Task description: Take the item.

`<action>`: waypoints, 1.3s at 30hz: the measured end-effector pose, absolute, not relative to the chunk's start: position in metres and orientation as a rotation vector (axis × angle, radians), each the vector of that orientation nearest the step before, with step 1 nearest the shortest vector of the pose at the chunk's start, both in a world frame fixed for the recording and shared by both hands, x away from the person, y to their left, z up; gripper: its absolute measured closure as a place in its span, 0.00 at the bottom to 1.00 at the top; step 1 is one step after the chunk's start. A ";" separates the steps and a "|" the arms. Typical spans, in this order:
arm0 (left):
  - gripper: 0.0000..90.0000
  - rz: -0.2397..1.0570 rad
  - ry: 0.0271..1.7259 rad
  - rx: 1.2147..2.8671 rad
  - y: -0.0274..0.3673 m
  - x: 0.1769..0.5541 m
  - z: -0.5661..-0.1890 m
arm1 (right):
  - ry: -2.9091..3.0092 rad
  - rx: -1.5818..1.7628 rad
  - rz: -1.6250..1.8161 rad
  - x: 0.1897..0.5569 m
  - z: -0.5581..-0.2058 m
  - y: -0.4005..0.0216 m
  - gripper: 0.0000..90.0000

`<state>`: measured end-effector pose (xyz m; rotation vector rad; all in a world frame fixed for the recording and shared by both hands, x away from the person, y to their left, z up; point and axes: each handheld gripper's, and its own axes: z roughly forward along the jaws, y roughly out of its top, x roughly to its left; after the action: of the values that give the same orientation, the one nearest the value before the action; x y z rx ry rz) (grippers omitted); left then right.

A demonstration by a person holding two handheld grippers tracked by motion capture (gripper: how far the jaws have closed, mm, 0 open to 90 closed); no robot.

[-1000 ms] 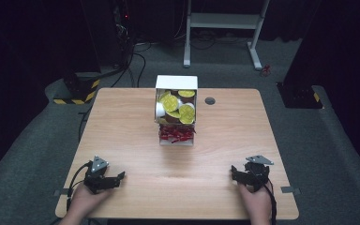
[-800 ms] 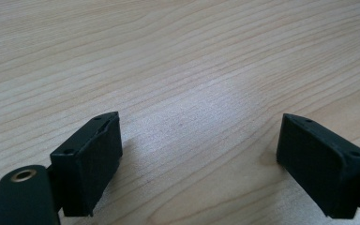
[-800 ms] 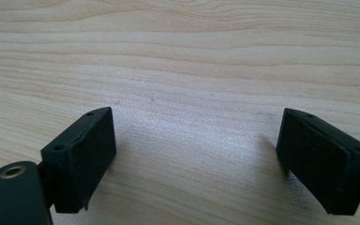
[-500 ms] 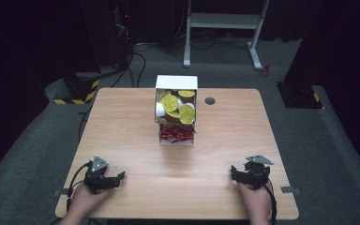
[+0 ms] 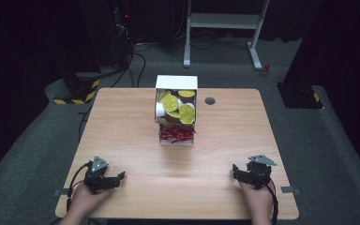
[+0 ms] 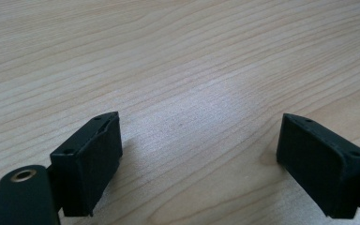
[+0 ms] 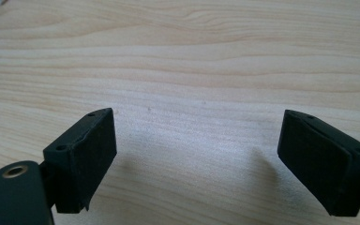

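Note:
A white box (image 5: 176,82) stands at the middle rear of the wooden table (image 5: 122,126), holding round yellow-topped pods (image 5: 171,103) above and red packets (image 5: 175,134) in its lower front tray. My left gripper (image 5: 118,178) rests near the front left edge in a person's hand, open, with bare wood between its jaws (image 6: 197,145). My right gripper (image 5: 235,170) rests near the front right edge, also open over bare wood (image 7: 197,150). Both point inward and hold nothing.
A small dark round grommet (image 5: 210,101) sits in the tabletop right of the box. Behind the table stand a white frame (image 5: 225,21) and cables on the grey floor. A yellow-black striped base (image 5: 77,89) lies at the back left.

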<state>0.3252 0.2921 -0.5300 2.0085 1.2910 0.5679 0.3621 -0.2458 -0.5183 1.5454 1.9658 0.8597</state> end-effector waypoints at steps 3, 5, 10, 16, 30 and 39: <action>0.16 0.568 1.291 2.008 0.292 0.325 -0.530 | 1.962 1.532 0.862 0.361 -0.517 -0.246 0.14; 0.16 0.568 1.291 2.008 0.292 0.325 -0.530 | 1.962 1.518 0.879 0.360 -0.516 -0.245 0.14; 0.16 0.568 1.291 2.006 0.292 0.325 -0.530 | 1.963 1.491 0.888 0.359 -0.515 -0.243 0.14; 0.16 0.568 1.290 2.006 0.292 0.325 -0.530 | 1.977 1.483 0.898 0.357 -0.512 -0.237 0.14; 0.16 0.568 1.291 2.008 0.292 0.325 -0.530 | 2.024 1.401 0.933 0.352 -0.510 -0.220 0.15; 0.16 0.568 1.289 2.016 0.292 0.325 -0.530 | 2.074 1.326 0.954 0.349 -0.498 -0.202 0.15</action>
<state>0.3252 0.2924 -0.5298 2.0156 1.2886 0.5685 0.3492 -0.2022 -0.4984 1.3261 2.0743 0.9539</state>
